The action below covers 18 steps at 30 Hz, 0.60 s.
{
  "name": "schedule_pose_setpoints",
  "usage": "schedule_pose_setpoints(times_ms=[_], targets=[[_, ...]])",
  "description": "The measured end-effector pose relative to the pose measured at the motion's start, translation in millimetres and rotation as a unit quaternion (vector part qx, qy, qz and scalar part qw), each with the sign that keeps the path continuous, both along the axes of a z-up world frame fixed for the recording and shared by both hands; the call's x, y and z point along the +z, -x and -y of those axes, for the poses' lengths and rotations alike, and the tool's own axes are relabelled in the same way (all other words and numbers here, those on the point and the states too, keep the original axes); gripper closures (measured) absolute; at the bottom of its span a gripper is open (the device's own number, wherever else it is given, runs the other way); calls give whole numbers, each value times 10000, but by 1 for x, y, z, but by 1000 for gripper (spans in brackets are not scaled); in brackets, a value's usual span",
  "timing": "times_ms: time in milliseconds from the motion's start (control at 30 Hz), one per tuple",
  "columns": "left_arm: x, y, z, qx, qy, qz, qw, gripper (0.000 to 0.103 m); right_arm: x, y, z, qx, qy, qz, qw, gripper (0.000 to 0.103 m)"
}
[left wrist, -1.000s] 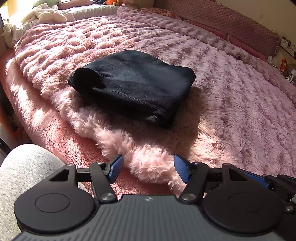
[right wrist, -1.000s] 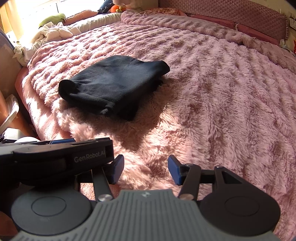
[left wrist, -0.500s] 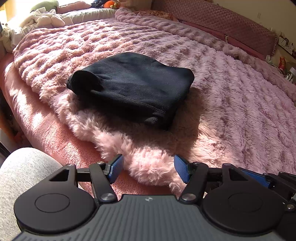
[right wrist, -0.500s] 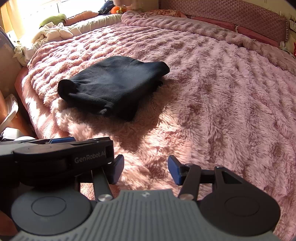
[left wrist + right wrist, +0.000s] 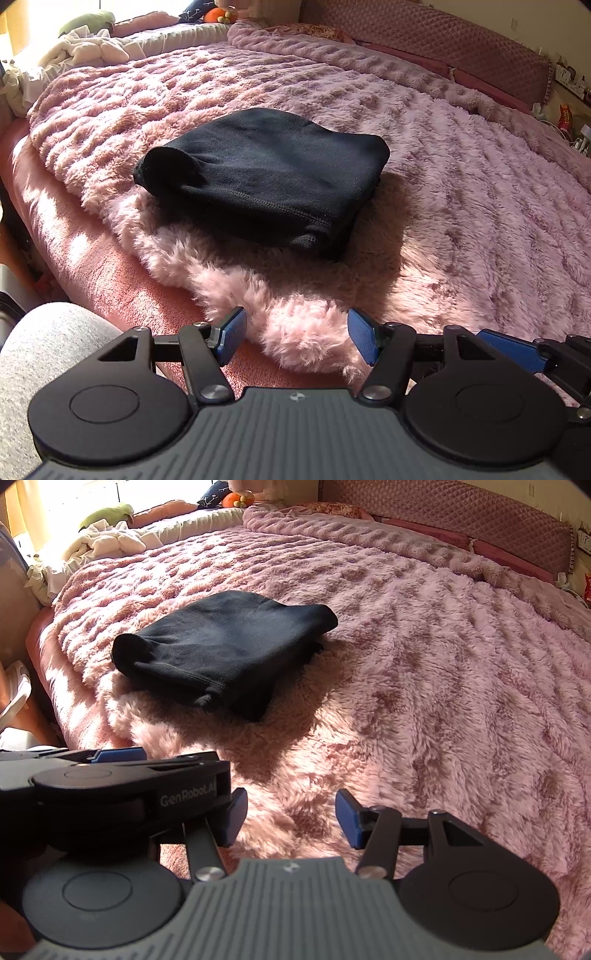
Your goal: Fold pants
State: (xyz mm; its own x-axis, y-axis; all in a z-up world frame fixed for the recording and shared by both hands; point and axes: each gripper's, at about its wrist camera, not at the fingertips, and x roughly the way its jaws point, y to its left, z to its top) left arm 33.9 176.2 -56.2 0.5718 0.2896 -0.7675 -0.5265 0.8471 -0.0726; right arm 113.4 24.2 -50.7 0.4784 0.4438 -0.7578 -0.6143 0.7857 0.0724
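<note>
The black pants (image 5: 266, 177) lie folded into a compact stack on the fluffy pink blanket (image 5: 461, 192), near the bed's left front edge. They also show in the right wrist view (image 5: 221, 646). My left gripper (image 5: 295, 339) is open and empty, held back from the pants above the blanket's front edge. My right gripper (image 5: 291, 821) is open and empty, to the right of the left one and short of the pants. The left gripper's body (image 5: 110, 786) shows at the left of the right wrist view.
The bed's bare pink mattress edge (image 5: 92, 258) lies to the left. A grey-clad leg (image 5: 48, 354) is at lower left. White and green crumpled cloths (image 5: 107, 539) lie at the far left, and the padded headboard (image 5: 461, 513) runs along the back.
Both views drifted slightly; the pants sit a touch lower and closer in the left wrist view. The pants and both open grippers are otherwise unchanged.
</note>
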Motion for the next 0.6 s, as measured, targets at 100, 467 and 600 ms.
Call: schedule_pose_setpoints(times_ms=[100, 467, 600], targets=[[-1, 0, -1, -8, 52, -10, 10000, 30, 0, 0, 0, -1, -12, -26, 10000, 53], [-1, -1, 0, -42, -66, -44, 10000, 29, -3, -1, -1, -5, 12, -6, 10000, 53], [-2, -2, 0, -54, -52, -64, 10000, 29, -3, -1, 0, -3, 12, -21, 10000, 53]])
